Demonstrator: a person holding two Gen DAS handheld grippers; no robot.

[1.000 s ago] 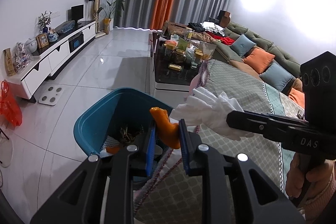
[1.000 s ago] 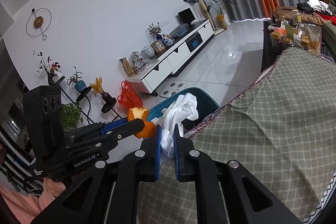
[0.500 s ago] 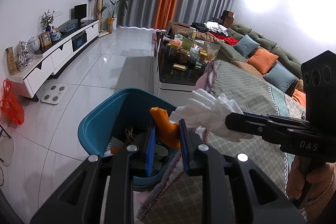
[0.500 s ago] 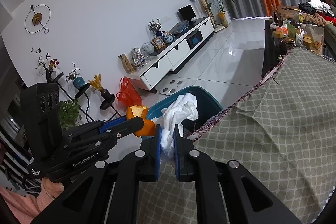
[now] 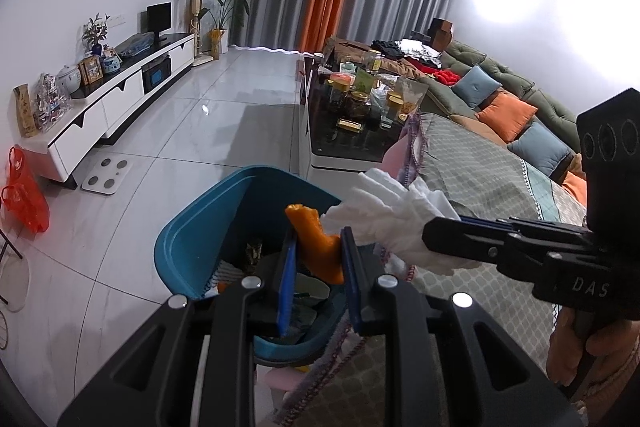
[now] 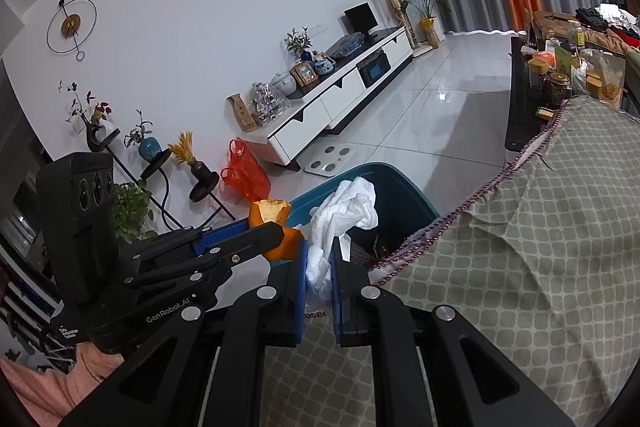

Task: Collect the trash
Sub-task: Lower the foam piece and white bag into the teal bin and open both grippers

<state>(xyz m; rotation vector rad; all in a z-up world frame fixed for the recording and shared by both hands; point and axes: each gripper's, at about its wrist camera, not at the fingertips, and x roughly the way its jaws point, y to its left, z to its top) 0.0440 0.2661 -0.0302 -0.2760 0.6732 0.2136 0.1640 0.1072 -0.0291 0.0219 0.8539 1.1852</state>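
Left hand-held gripper: bottom centre of the left wrist view, jaws drawn in on an orange peel; the peel stands up between the blue pads, clamped near its lower end.
Right hand-held gripper: bottom centre of the right wrist view, jaws almost together, pinching a crumpled white tissue whose loose bulk spills out above the pads.
Position of both: side by side over the near rim of the blue bin, the peel above the opening, the tissue at the bin's right edge in the left wrist view.
Likely reason for the hold: both scraps seem to be carried together so one trip serves for two pieces; a tight pinch keeps light, floppy trash from slipping.
Bin: on the tiled floor, tucked against the edge of the surface with the checked cloth, so trash lifted off it has a short way to go; some scraps already lie inside.
Next step, as I judge it: open the jaws over the bin.
Background: white TV cabinet at left, sofa at right.
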